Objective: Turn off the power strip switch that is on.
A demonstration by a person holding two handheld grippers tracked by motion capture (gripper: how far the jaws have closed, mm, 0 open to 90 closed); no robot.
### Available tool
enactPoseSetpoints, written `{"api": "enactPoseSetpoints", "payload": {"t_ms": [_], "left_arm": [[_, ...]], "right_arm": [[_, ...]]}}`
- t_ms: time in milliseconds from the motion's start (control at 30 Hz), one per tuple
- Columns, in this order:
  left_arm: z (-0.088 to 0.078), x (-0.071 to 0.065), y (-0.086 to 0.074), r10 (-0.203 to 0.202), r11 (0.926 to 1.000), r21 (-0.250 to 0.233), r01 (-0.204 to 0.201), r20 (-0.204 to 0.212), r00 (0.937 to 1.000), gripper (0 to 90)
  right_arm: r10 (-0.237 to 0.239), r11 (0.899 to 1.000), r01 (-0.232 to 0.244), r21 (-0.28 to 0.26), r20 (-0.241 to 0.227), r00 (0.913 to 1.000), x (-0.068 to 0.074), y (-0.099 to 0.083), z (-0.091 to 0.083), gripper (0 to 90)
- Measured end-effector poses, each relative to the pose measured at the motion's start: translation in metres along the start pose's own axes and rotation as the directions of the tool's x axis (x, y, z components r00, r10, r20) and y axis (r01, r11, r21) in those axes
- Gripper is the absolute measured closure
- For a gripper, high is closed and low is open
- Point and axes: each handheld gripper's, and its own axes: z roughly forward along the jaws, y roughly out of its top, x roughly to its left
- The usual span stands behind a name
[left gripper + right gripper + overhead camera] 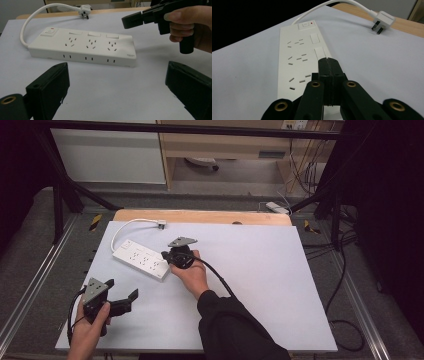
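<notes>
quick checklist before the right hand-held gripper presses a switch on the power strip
1. Right hand-held gripper shut to make one pressing tip: ok, its jaws are closed together.
2. Tip over a rocker switch on the power strip: ok, it hovers by the row of white switches; which one it will hit, cannot tell.
3. Tip touching the switch: cannot tell.
4. Strip lying flat on the white table cover: ok.
5. Plug free of any socket: ok, it lies loose near the wooden edge.
6. Left hand-held gripper out of the way: ok, open and apart from the strip.

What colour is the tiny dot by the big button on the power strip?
Red, on the white power strip; clearest in the left gripper view.
</notes>
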Motion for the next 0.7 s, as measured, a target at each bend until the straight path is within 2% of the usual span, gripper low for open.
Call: {"api": "enactPoseSetpoints", "payload": {"t_ms": [700], "left_arm": [[-0.0004,0.0005,0.0004,0.001,1.0,-0.001,-0.001,0.0,1.0,5.4]], "right_arm": [[0.008,1.0,-0.008,0.016,0.023,0.9997,-0.0007,-0.0058,0.0096,90.0]]}}
